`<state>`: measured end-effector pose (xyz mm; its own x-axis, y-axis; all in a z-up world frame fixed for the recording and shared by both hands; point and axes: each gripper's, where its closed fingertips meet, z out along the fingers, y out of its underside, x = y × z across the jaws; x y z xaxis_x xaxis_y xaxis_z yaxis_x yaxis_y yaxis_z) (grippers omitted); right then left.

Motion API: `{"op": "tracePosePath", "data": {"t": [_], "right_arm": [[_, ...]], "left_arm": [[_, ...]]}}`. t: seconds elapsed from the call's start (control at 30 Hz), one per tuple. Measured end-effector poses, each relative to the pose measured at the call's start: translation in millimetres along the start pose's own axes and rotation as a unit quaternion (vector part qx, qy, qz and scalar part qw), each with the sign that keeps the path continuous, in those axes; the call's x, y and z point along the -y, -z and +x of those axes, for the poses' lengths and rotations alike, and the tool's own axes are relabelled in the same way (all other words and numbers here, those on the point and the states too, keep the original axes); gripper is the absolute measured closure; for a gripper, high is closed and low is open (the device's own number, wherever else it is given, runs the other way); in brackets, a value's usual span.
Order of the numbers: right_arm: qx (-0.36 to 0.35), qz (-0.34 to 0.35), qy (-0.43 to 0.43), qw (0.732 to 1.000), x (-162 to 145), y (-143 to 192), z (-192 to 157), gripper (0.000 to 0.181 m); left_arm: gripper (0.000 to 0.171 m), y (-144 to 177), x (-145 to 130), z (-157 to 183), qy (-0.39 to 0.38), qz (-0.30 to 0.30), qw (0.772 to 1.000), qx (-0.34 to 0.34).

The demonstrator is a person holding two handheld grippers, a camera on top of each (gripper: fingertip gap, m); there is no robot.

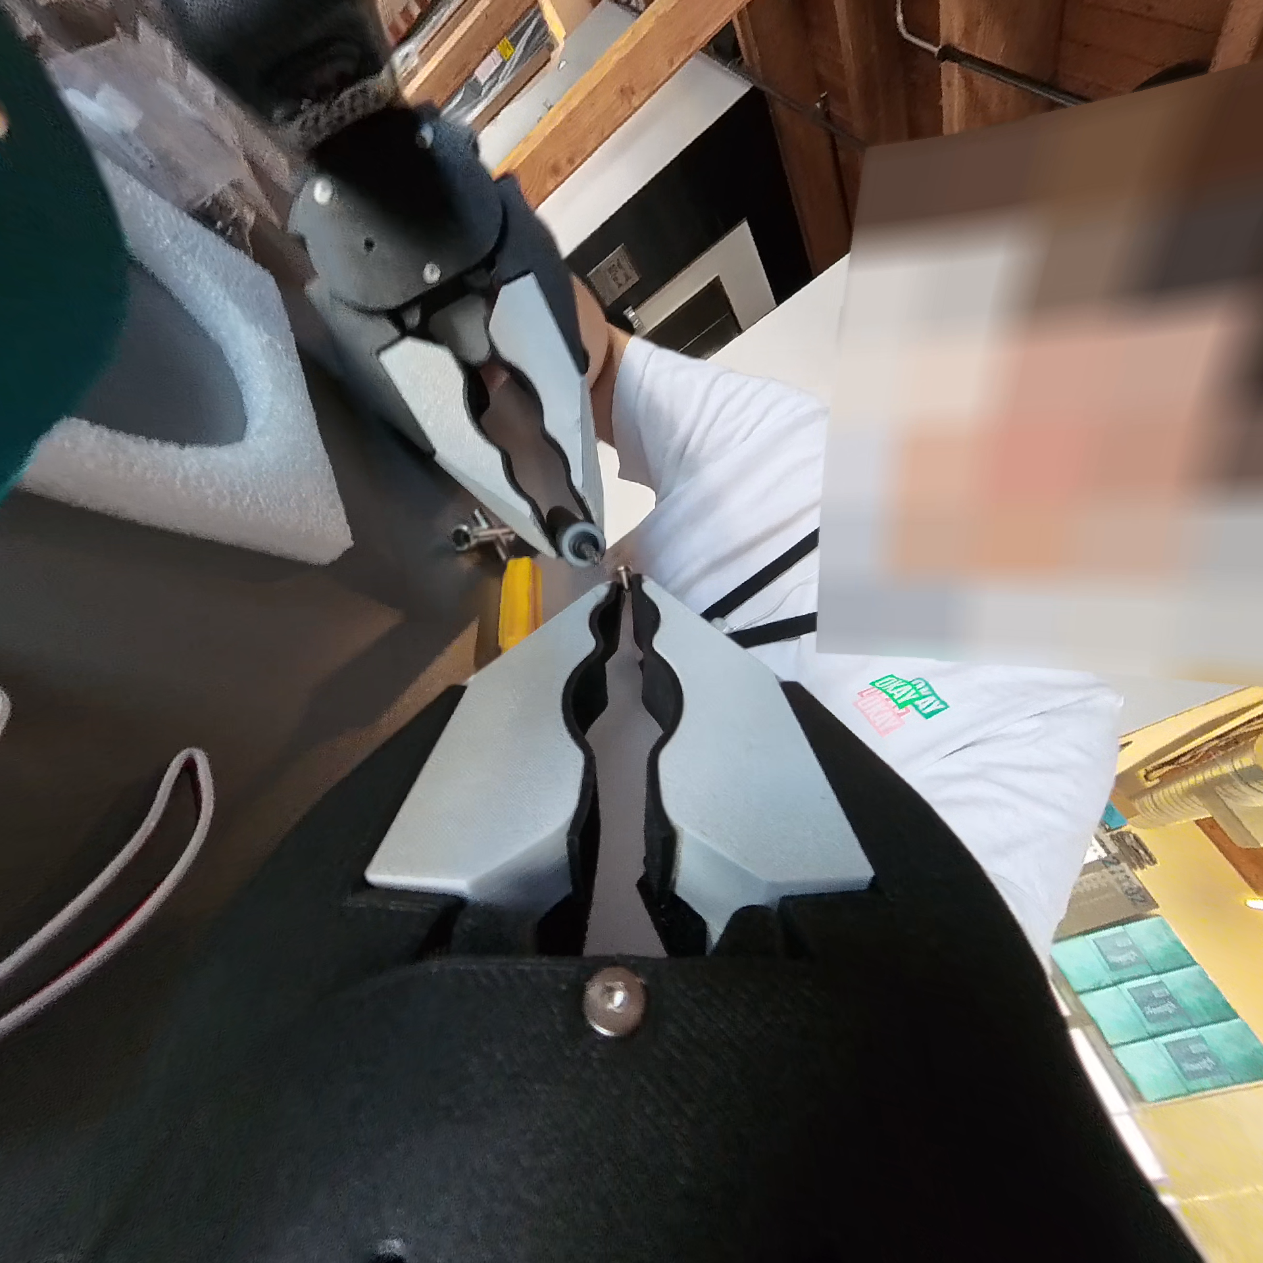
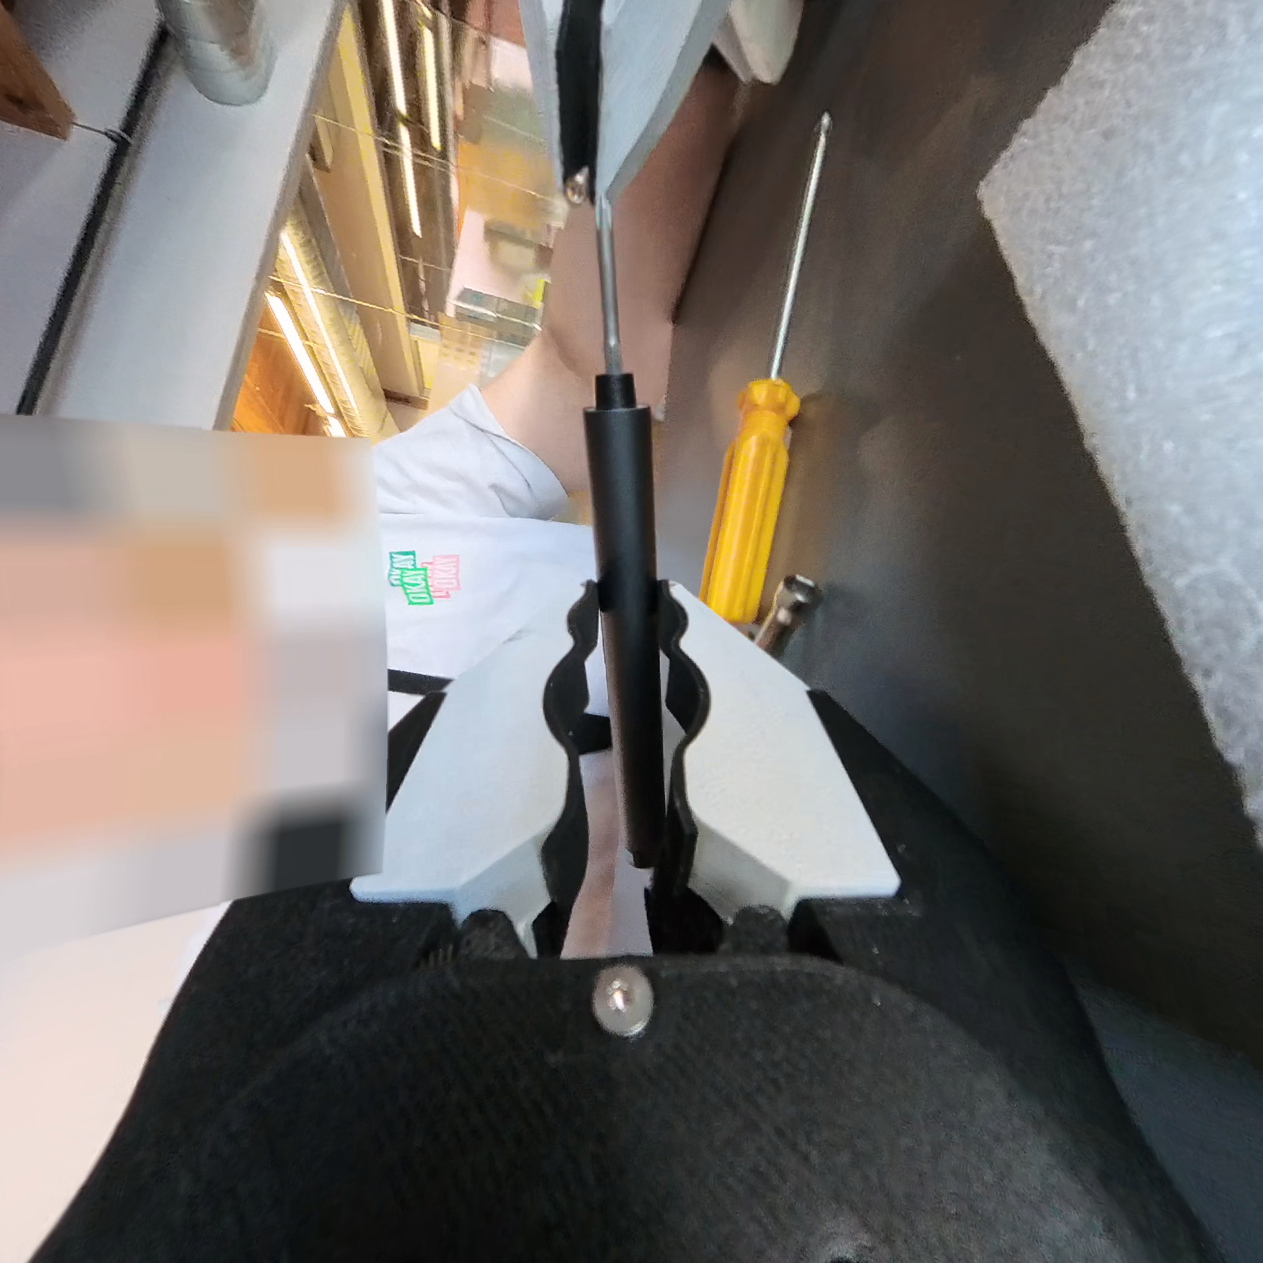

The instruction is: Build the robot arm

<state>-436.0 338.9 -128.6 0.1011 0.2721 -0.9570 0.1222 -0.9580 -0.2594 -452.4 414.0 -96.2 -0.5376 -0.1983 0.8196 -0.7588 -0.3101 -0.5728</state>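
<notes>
Left gripper (image 1: pixel 623 581): grey fingers with black wavy pads, drawn nearly together, pinching a small silver screw (image 1: pixel 622 573) at the very tips. The screw is tiny and metallic with a rounded head, and stands clear of the fingertips; in the right wrist view it shows at the tip of the far gripper (image 2: pixel 578 184), beside the driver's point.

Right gripper (image 2: pixel 627 593): same build, clamped on a black precision screwdriver (image 2: pixel 623 547). Handle slim, matte black, cylindrical, stepped to a narrower collar at the front; thin bright steel shaft (image 2: pixel 607 287) extends forward. Its tip lies just at the screw; whether they touch cannot be told. From the left wrist view the tool appears end-on (image 1: pixel 577 540), held in the opposing gripper (image 1: pixel 574 530).

Desk (image 2: pixel 888 478): dark grey surface, seen sideways.

Yellow screwdriver (image 2: pixel 748 506): fluted yellow plastic handle, long steel shaft, lying on the desk to the right of the black tool.

Metal fitting (image 2: pixel 789 608): small, shiny, just beside the yellow handle's butt.

White foam packing (image 2: pixel 1128 342): coarse-textured block on the desk, far right.

Person in a white shirt (image 2: pixel 478 478), beyond the grippers.
</notes>
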Motion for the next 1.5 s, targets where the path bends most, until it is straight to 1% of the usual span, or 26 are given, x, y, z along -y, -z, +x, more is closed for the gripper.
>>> {"op": "tracePosePath", "data": {"t": [0.03, 0.1, 0.13, 0.2, 0.27, 0.37, 0.43, 0.5, 0.57, 0.63, 0.7, 0.83, 0.93, 1.0, 1.1, 1.2, 1.5], "right_arm": [[-0.016, -0.019, -0.001, 1.0, -3, 3, 1, 0.166], [-0.057, -0.053, 0.019, 0.997, -4, 12, 3, 0.166], [-0.08, -0.07, 0.032, 0.994, -5, 15, 6, 0.166], [-0.142, -0.09, 0.045, 0.985, -8, 22, 17, 0.166], [-0.22, -0.106, 0.055, 0.968, -13, 29, 30, 0.166], [-0.298, -0.105, 0.111, 0.942, -10, 33, 32, 0.166], [-0.318, -0.103, 0.13, 0.933, -11, 30, 32, 0.166], [-0.317, -0.109, 0.137, 0.932, -14, 27, 31, 0.166], [-0.323, -0.106, 0.159, 0.927, -10, 27, 31, 0.166], [-0.346, -0.099, 0.176, 0.916, -2, 29, 33, 0.166], [-0.377, -0.095, 0.218, 0.895, 7, 32, 35, 0.166], [-0.436, -0.108, 0.272, 0.851, 14, 40, 35, 0.166], [-0.493, -0.117, 0.333, 0.795, 23, 50, 34, 0.166], [-0.513, -0.125, 0.367, 0.766, 27, 51, 36, 0.166], [-0.528, -0.149, 0.389, 0.74, 24, 49, 44, 0.166], [-0.538, -0.16, 0.391, 0.729, 23, 49, 49, 0.166], [-0.528, -0.142, 0.394, 0.739, 26, 47, 43, 0.166]], "left_arm": [[0.171, 1, -4, -3, 0.011, -0.011, 1.0, 0.009], [0.171, 5, -12, -9, 0.03, -0.04, 0.998, 0.027], [0.171, 6, -13, -15, 0.039, -0.045, 0.997, 0.043], [0.171, 5, -20, -22, 0.061, -0.067, 0.994, 0.064], [0.171, 4, -28, -27, 0.065, -0.091, 0.99, 0.084], [0.171, 5, -28, -29, 0.064, -0.095, 0.989, 0.091], [0.171, 4, -29, -31, 0.064, -0.099, 0.988, 0.096], [0.171, 2, -32, -29, 0.061, -0.106, 0.988, 0.094], [0.171, 1, -35, -30, 0.056, -0.114, 0.987, 0.098], [0.171, -1, -38, -30, 0.052, -0.125, 0.985, 0.105], [0.171, -2, -40, -31, 0.054, -0.134, 0.983, 0.111], [0.171, -1, -39, -29, 0.061, -0.127, 0.985, 0.096], [0.171, -1, -38, -27, 0.06, -0.123, 0.986, 0.091], [0.171, -1, -38, -27, 0.06, -0.123, 0.987, 0.09], [0.171, 0, -37, -28, 0.061, -0.119, 0.987, 0.092], [0.171, 0, -36, -28, 0.064, -0.113, 0.987, 0.095], [0.171, 2, -36, -29, 0.07, -0.104, 0.987, 0.101]]}}
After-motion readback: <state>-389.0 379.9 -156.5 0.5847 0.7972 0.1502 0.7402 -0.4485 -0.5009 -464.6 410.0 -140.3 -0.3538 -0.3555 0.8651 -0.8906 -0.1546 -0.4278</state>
